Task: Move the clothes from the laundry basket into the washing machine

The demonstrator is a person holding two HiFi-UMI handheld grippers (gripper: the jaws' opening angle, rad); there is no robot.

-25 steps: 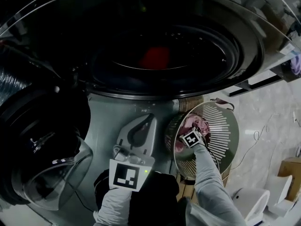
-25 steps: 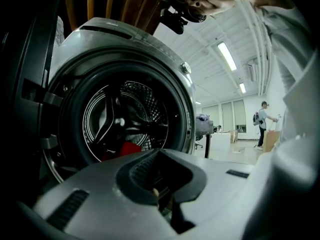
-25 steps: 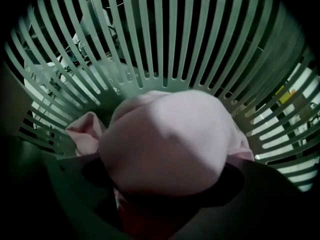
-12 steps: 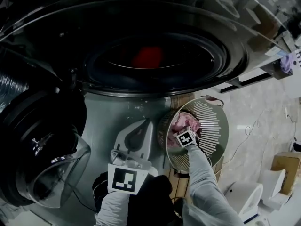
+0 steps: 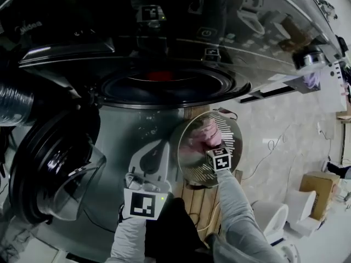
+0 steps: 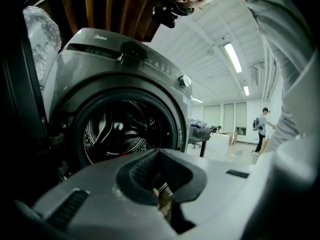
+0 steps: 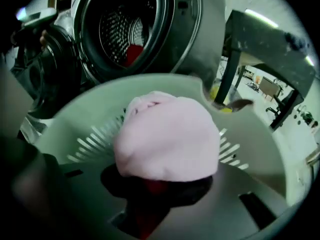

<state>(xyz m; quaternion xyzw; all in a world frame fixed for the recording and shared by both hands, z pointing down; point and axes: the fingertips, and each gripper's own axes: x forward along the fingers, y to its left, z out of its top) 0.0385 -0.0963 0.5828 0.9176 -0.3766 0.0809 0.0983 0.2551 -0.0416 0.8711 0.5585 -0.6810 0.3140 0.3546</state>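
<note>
My right gripper (image 5: 215, 147) is clamped on a pale pink garment (image 5: 206, 131), bunched into a soft rounded wad with a folded seam at its top. It is held inside the round, slatted laundry basket (image 5: 235, 147), which stands just beside the front of the washing machine (image 5: 164, 37). I cannot tell whether the cloth still touches the basket's floor. A second ago the pink cloth lay duller and partly under the gripper's marker cube. Now it shows bright and clear of the cube, toward the basket's machine-side rim, and the head view takes in more of the machine's top panel. My left gripper (image 5: 156, 159) has kept its place low before the machine, its jaws drawn nearly together with nothing between them. The right gripper view alone shows the hold. The garment (image 7: 167, 136) bulges out of the right gripper (image 7: 155, 186) against the basket (image 7: 260, 149) wall, with a red garment (image 7: 132, 53) lying in the perforated drum behind. The head view adds the door (image 5: 52, 163) swung open at left. From the left gripper (image 6: 162, 194) I see the dark drum (image 6: 125, 131) and a distant person (image 6: 261, 129) under ceiling lights.
</note>
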